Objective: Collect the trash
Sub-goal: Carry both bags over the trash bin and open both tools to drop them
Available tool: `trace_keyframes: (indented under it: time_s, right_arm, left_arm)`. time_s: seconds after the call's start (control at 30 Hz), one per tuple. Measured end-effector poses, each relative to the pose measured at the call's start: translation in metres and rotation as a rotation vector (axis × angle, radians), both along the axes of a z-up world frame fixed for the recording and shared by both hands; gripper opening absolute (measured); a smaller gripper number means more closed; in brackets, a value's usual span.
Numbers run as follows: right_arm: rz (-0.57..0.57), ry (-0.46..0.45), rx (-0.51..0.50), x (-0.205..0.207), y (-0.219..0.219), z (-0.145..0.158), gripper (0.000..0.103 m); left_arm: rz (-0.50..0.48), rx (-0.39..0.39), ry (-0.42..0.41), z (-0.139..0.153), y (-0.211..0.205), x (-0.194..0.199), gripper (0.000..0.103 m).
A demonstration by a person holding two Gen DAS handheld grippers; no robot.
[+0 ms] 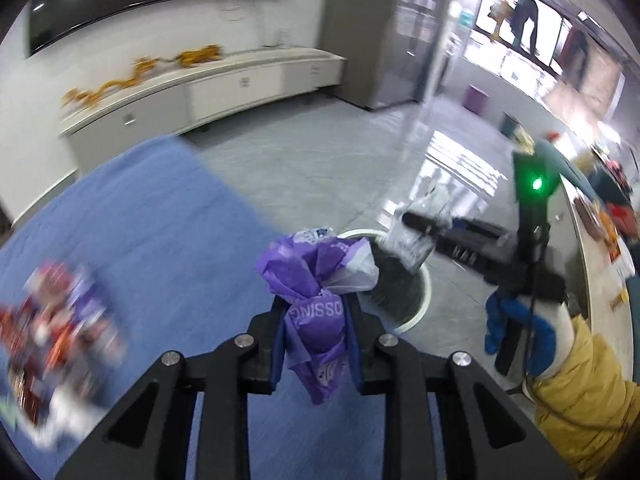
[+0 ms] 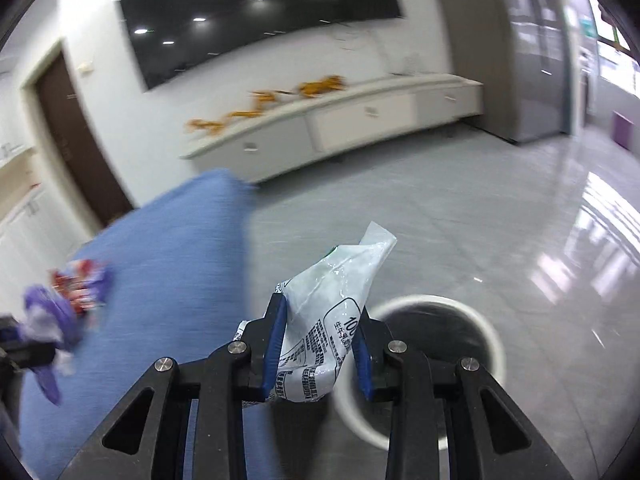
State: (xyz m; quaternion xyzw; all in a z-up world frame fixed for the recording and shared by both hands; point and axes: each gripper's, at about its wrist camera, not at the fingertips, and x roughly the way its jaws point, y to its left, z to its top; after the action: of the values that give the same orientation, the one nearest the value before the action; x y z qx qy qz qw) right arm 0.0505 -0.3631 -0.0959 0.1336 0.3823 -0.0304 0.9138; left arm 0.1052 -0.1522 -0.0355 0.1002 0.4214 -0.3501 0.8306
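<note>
My left gripper [image 1: 316, 316] is shut on a crumpled purple wrapper [image 1: 316, 280] and holds it over the edge of the blue table [image 1: 160, 220], near the white-rimmed bin [image 1: 420, 304] on the floor. My right gripper [image 2: 320, 336] is shut on a white plastic pouch [image 2: 332, 300] with black print, held just left of the bin [image 2: 480, 320]. In the left wrist view the right gripper [image 1: 420, 232] hangs over the bin with the pouch [image 1: 412, 240]. A blurred pile of red and purple wrappers [image 1: 60, 320] lies on the table, also in the right wrist view [image 2: 80, 284].
A long white cabinet [image 1: 224, 88] with orange decorations stands by the far wall under a dark screen [image 2: 260, 12]. Grey tiled floor [image 2: 440, 208] lies between table and cabinet. A curved counter [image 1: 592, 260] with items is at the right. A dark door [image 2: 76, 132] is at left.
</note>
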Motion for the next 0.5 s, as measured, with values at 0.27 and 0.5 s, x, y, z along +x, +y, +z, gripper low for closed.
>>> trace_keyframes:
  time_s: [0.27,0.5]
  right_arm:
    - [-0.141,0.129,-0.011,0.012,-0.073,-0.055,0.032]
    - [-0.171,0.202,-0.02,0.022,-0.089,-0.083,0.051]
  left_arm:
    - [-0.108,0.007,0.063,-0.027,-0.115,0.047,0.029]
    - [-0.119,-0.051,0.178,-0.042,-0.147,0.075,0.054]
